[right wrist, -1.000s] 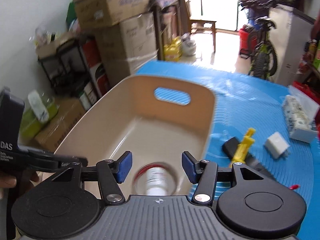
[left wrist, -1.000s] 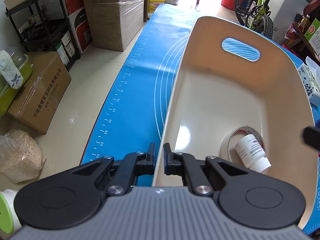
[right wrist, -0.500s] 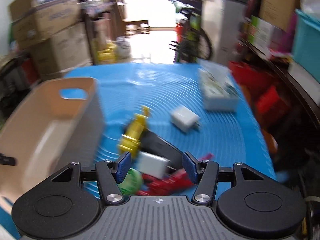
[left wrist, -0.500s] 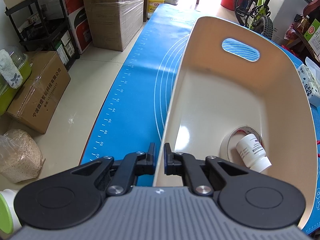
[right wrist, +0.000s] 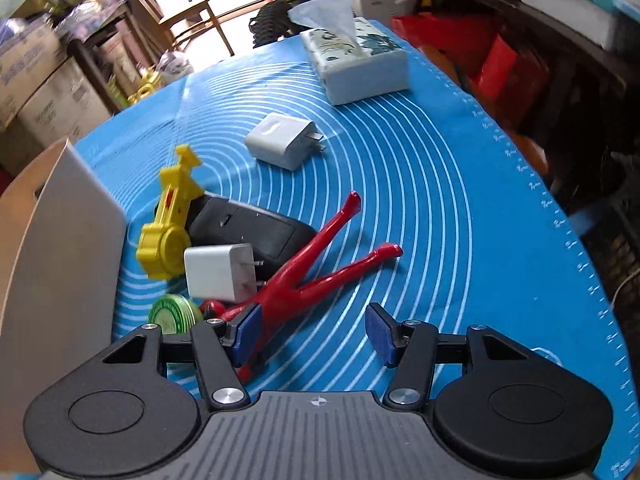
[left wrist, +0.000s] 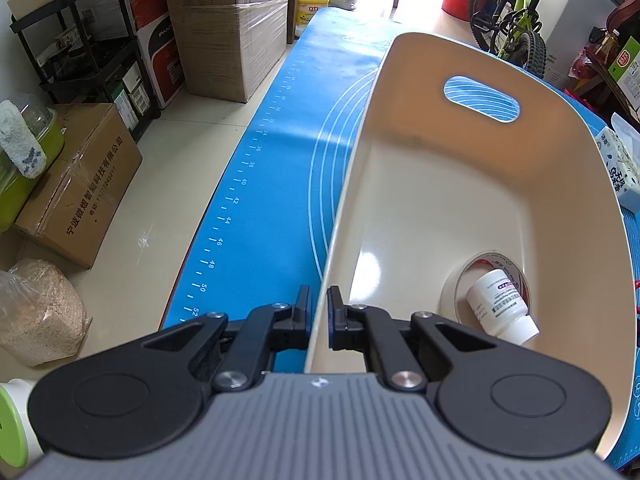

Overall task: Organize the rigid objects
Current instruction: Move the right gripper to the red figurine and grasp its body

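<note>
A: What could go wrong from here?

B: Start nearest. The right gripper [right wrist: 314,334] hovers with its fingers apart and nothing between the pads, low over the pile on the counter [right wrist: 440,208]. The red figure [right wrist: 304,276] lies partly under the left finger, and the white charger [right wrist: 218,272], green tape roll [right wrist: 174,312], yellow toy [right wrist: 170,220] and black case [right wrist: 256,232] crowd against it. I judge that closing here could catch a splayed leg alone, so the figure would swing, or nudge the charger.

A: And the other hand?

B: The left gripper [left wrist: 318,314] has its fingers clamped on the near rim of the beige bin [left wrist: 460,184], steadying it. If that pinch slips, the bin could skid on the blue mat. Inside it, a white bottle [left wrist: 500,304] rests on a tape ring [left wrist: 456,284].

A: What differs from a second ago?

B: The right gripper was above the bin, looking at the bottle; now it faces the pile beside the bin, with a second charger [right wrist: 282,140] and a tissue box [right wrist: 356,60] farther off. The left view is unchanged.
</note>
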`<action>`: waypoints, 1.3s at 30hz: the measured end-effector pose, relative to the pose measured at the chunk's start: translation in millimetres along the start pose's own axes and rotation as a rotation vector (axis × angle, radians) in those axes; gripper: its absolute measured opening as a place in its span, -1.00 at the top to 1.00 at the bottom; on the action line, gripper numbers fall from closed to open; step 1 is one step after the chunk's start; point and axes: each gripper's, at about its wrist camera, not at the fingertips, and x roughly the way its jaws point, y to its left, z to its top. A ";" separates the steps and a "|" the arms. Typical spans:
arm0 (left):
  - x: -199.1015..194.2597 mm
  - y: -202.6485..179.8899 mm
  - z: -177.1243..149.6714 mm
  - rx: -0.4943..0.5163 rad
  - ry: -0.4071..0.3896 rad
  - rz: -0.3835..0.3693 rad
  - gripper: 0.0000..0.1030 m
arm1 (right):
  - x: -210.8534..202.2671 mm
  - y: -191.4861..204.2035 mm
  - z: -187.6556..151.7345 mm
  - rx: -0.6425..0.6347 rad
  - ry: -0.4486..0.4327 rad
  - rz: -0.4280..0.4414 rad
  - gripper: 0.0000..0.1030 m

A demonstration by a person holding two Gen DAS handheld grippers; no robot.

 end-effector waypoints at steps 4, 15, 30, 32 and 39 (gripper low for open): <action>0.0 0.0 -0.1 0.000 0.000 0.000 0.82 | 8.0 1.0 7.3 0.040 0.002 0.001 -0.26; -0.1 -0.2 0.1 -0.002 0.000 -0.001 0.81 | 22.7 18.4 11.5 0.078 0.016 -0.051 -0.27; -0.2 -0.2 0.3 -0.004 -0.001 -0.002 0.80 | 18.7 25.4 2.4 0.136 0.001 -0.127 0.08; -0.1 -0.2 0.3 -0.003 -0.001 -0.002 0.80 | 20.4 27.3 4.2 0.137 0.006 -0.142 0.07; -0.6 0.1 0.3 -0.006 -0.001 -0.004 0.79 | 28.8 46.1 8.3 0.062 0.015 -0.234 0.01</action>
